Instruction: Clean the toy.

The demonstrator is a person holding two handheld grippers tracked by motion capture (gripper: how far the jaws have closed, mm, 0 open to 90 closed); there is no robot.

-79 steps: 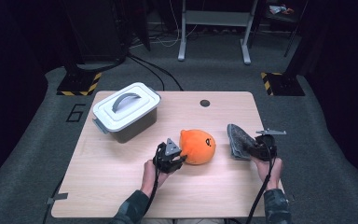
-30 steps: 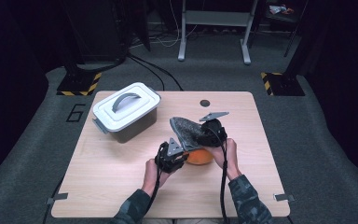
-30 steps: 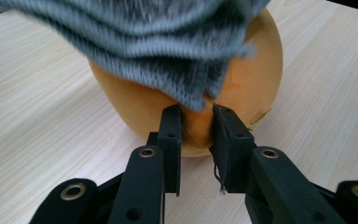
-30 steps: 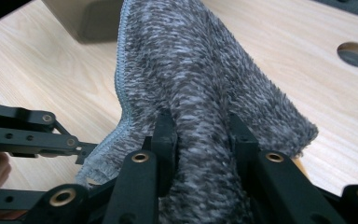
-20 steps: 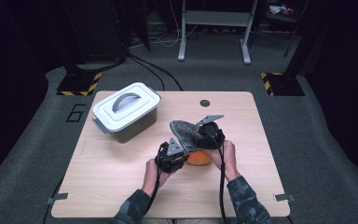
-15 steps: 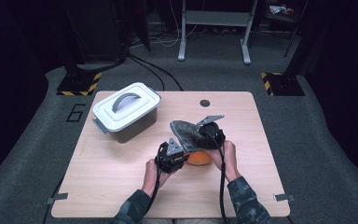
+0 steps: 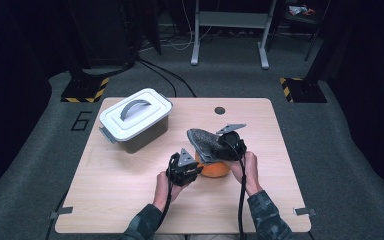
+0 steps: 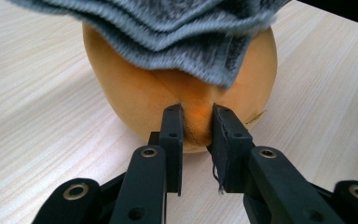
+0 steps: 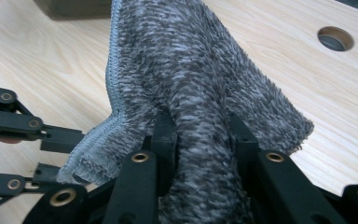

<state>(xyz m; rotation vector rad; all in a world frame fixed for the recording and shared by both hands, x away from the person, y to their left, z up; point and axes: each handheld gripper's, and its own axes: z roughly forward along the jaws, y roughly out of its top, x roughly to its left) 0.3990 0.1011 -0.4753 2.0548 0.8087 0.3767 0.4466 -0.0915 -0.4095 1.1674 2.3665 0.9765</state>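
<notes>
Lidded white box (image 7: 135, 119), well apart from cloth-draped orange ball (image 7: 215, 169).

Your right hand-held gripper (image 9: 200, 133) clamps a fold of grey towel (image 9: 200, 70) between its two black jaws, the pile bunched up and rising away from the lens. A stitched hem runs down the towel's left edge. At the left, the black linkage of your left hand-held gripper (image 9: 23, 130) reaches in, just beside the towel's lower corner. Pale wooden counter (image 9: 51, 60) lies behind, with a round hole (image 9: 335, 38) at upper right and a dark box (image 9: 70, 8) at the top edge.
</notes>
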